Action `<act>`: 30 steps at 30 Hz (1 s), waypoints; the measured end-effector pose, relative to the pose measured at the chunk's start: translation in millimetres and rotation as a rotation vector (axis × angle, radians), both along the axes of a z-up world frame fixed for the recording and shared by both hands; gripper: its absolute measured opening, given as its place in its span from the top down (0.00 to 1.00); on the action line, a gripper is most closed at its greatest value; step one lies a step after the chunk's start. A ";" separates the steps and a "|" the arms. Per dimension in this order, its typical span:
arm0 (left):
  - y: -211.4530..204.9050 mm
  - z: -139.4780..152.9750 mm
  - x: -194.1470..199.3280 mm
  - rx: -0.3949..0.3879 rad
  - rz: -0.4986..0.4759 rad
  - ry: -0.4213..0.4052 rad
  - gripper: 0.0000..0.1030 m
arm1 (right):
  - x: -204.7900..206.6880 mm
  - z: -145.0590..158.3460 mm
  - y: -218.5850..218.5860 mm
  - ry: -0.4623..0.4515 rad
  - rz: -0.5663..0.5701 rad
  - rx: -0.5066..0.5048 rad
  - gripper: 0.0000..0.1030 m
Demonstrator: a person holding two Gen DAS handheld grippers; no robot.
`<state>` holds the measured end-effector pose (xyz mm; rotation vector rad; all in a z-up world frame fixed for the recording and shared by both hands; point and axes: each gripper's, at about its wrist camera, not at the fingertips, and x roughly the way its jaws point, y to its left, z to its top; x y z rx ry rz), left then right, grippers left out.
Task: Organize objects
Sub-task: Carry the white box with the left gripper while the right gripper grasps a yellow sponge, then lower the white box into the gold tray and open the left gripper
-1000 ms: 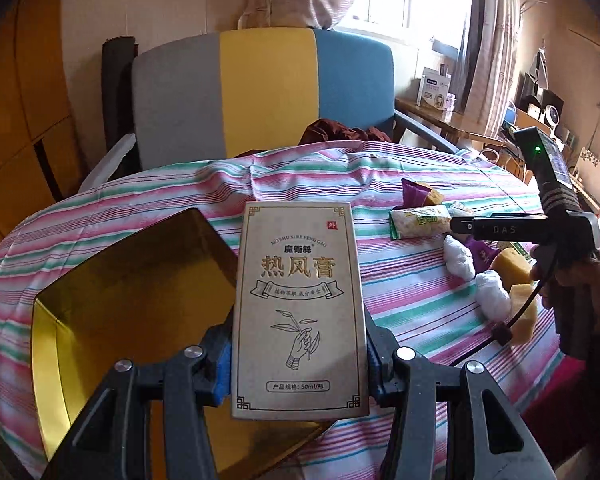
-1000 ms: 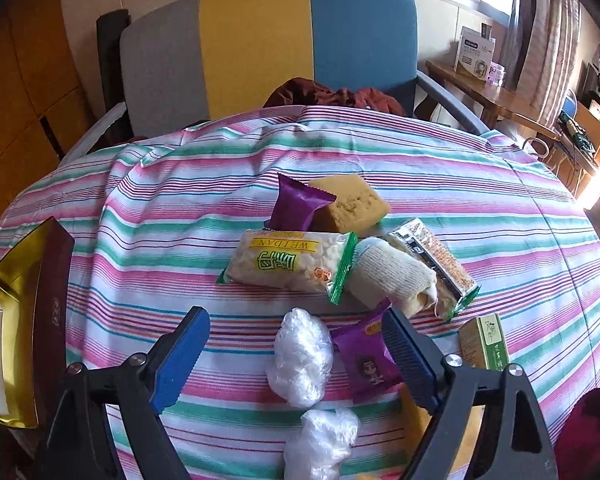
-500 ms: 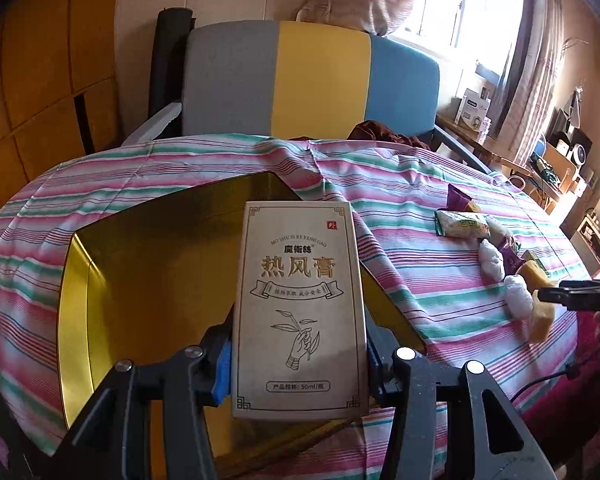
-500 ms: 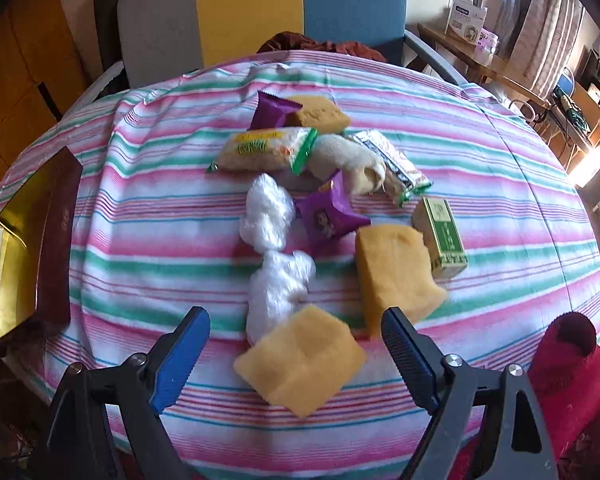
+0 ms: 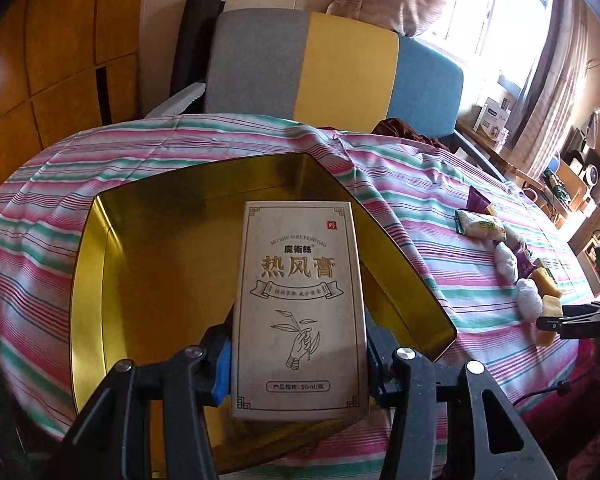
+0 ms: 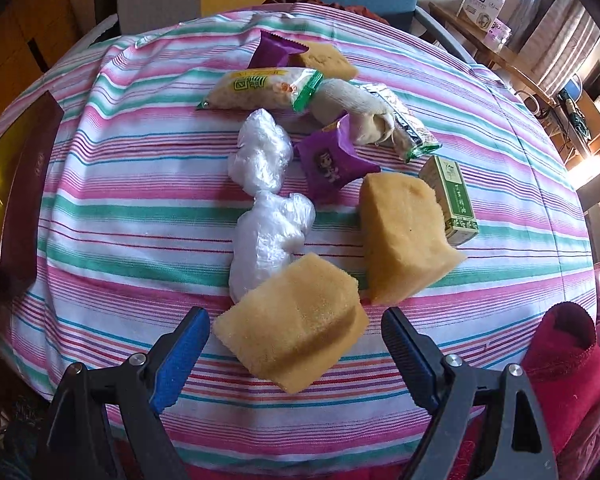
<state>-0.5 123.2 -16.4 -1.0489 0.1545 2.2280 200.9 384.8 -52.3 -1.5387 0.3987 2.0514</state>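
My left gripper point(image 5: 298, 364) is shut on a tall beige ointment box point(image 5: 300, 300) with gold Chinese print, held over the open gold-lined box point(image 5: 148, 248) on the striped tablecloth. My right gripper point(image 6: 296, 332) stands open above the table's near edge, with a yellow sponge block point(image 6: 296, 324) lying between its blue pads, untouched. Beyond it lie a second sponge point(image 6: 404, 236), two crumpled plastic bags point(image 6: 268, 200), a purple snack packet point(image 6: 332, 162) and a small green box point(image 6: 454, 200).
Farther back lie a green-ended snack bag point(image 6: 264, 88), a rolled white cloth point(image 6: 352, 112), another purple packet point(image 6: 276, 50) and a third sponge point(image 6: 324, 60). The gold box's maroon wall point(image 6: 24, 188) shows at left. A grey, yellow and blue chair point(image 5: 332, 76) stands behind the table.
My left gripper carried the ointment box leftward over the gold box. My right gripper tipped downward and drew back toward the near edge, bringing the front sponge between its fingers.
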 end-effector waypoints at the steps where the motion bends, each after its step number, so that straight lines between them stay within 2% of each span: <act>1: -0.4 -0.5 0.0 0.000 0.001 0.000 0.50 | -1.1 -1.6 -1.3 -0.013 0.009 0.003 0.23; 2: -1.0 -0.7 -0.3 0.002 0.001 -0.002 0.50 | -2.2 -3.6 -2.7 -0.029 0.022 0.004 0.41; 7: -4.2 -1.6 -2.8 0.005 0.008 -0.006 0.50 | 0.8 -1.4 -8.3 -0.033 0.033 0.042 0.52; 12: -7.3 -4.8 -6.0 0.001 0.023 -0.011 0.50 | 4.7 23.0 -24.6 0.015 0.059 0.150 0.52; 18: -10.4 -5.9 -7.1 -0.005 0.044 -0.004 0.50 | -19.6 61.1 -57.0 0.142 0.154 0.249 0.52; 24: -24.2 -5.0 -19.7 -0.019 0.100 0.009 0.50 | -69.1 62.9 -97.4 0.228 0.244 0.284 0.52; 30: -36.7 -7.3 -56.2 -0.045 0.186 0.001 0.50 | -106.6 57.5 -137.1 0.268 0.318 0.298 0.52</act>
